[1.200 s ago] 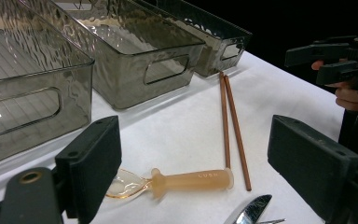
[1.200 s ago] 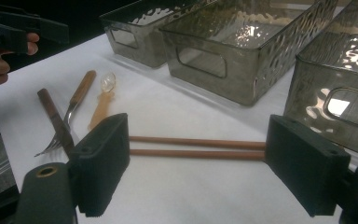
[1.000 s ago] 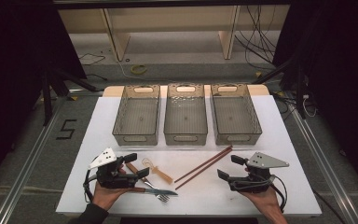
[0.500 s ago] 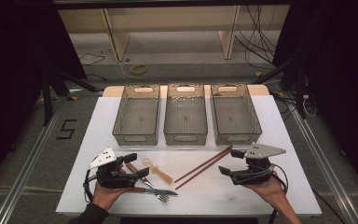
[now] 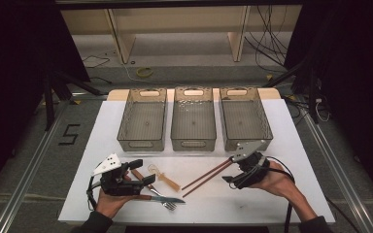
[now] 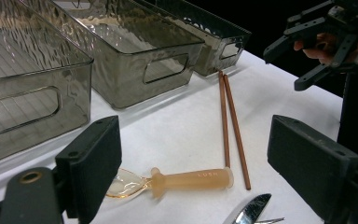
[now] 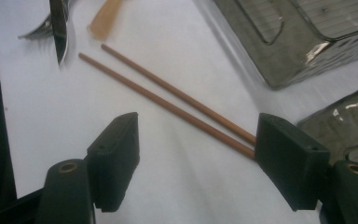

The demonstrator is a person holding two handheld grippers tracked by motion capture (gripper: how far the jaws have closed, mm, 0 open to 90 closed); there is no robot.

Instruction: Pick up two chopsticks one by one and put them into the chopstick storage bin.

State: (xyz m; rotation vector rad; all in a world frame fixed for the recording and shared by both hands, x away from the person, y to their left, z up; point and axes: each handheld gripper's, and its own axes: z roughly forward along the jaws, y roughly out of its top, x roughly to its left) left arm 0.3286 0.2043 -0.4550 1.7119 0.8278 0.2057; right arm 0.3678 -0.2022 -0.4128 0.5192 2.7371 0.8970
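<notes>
Counter [image 5: 126, 121]: a white surface that carries everything; both grippers are near its front edge.
Bins [image 5: 193, 119]: three clear smoky plastic bins side by side, beyond both grippers; the right-hand one sits just beyond the right gripper.
Left gripper [image 5: 138, 178]: held in the person's left hand low over the counter, jaws spread wide with nothing between them; in the left gripper view the two black jaws frame the spoon and chopsticks ahead.
Right gripper [image 5: 235, 175]: held in the person's right hand, jaws spread apart and empty, close over the far end of the chopsticks; in the right gripper view that end lies just by one jaw.
Chopsticks [image 7: 177, 105]: two reddish-brown sticks lying flat, side by side, between the two grippers, running from the right gripper towards the left one.
Spoon [image 6: 186, 179]: a translucent amber spoon with a thick handle, flat on the counter just ahead of the left gripper, beside the near tips of the chopsticks.
Knife [image 5: 167, 199] and fork [image 5: 169, 206]: metal, lying close to the left gripper's lower jaw.
</notes>
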